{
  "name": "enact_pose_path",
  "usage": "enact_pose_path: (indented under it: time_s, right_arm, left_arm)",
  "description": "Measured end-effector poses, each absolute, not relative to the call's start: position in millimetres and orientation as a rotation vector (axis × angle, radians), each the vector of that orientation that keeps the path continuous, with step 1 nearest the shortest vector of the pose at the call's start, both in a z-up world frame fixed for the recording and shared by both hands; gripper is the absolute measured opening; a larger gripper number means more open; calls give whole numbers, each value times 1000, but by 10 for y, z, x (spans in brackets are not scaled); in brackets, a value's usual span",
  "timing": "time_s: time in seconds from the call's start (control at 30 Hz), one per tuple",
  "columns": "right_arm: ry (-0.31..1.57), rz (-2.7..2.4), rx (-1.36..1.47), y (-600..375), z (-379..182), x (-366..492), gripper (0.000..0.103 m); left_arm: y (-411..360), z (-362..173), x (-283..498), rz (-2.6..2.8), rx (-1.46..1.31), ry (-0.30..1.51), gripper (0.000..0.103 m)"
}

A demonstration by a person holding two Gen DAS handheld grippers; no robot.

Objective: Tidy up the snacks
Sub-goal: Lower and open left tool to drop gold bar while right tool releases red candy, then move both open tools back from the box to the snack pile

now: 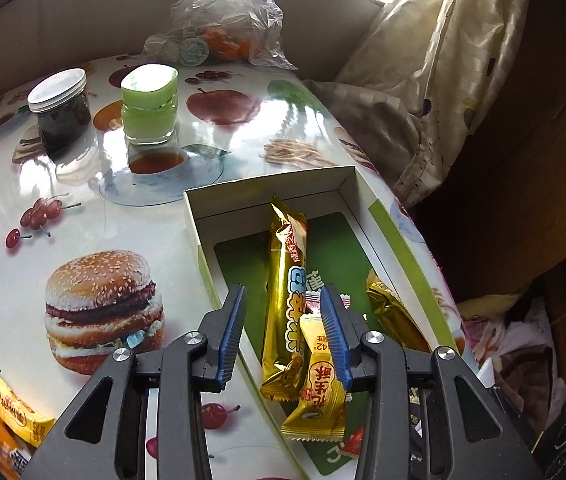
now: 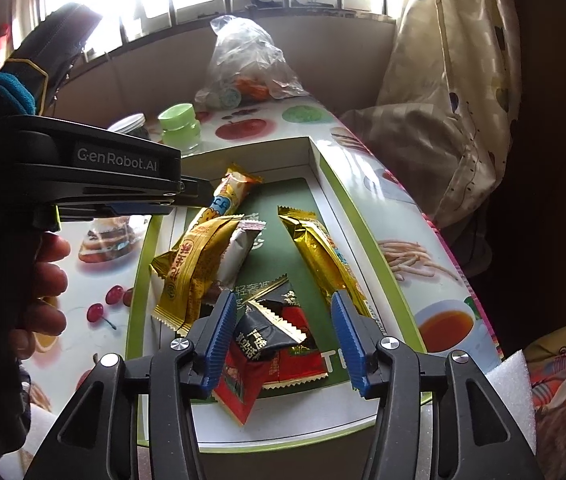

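Note:
A shallow white box with a green floor (image 1: 203, 216) (image 2: 323, 168) lies on the fruit-print table and holds several snack packets. My left gripper (image 1: 283, 320) is open above its near end, over a long gold bar (image 1: 285, 280) and a small yellow packet (image 1: 319, 392). My right gripper (image 2: 281, 320) is open over black and red packets (image 2: 283, 344). A gold bar (image 2: 319, 252), a yellow packet (image 2: 195, 268) and a white packet (image 2: 239, 248) lie in the box. The left gripper's body (image 2: 83, 168) reaches in from the left.
Yellow and orange packets (image 1: 11, 412) lie on the table at the near left. A dark jar (image 1: 61, 108), a green jar (image 1: 149, 104) and a plastic bag (image 1: 227, 24) stand farther back. A curtain (image 1: 435, 60) hangs past the table's right edge.

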State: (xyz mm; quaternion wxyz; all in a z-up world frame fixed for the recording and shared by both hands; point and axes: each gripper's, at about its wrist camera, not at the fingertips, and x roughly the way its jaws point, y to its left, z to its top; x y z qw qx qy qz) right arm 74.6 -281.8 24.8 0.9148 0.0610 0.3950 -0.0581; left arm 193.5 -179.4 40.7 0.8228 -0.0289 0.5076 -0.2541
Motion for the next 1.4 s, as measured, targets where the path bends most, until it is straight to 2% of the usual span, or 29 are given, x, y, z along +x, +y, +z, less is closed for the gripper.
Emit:
enact_pose_path:
  time_s: [0.13,0.63,1.4]
  right_arm:
    - [805,-130,131,-2820,277,723,53]
    - [775,-140,150,-2788,422,567,55]
    - [717,-78,135,-2366,635,411,55]
  left_arm:
    - [-1762,454,1904,-543,-61,1068,40]
    - [-1577,682,1613,-528,-40,1001,40]
    - [-726,927,1069,-419,-62,868,40]
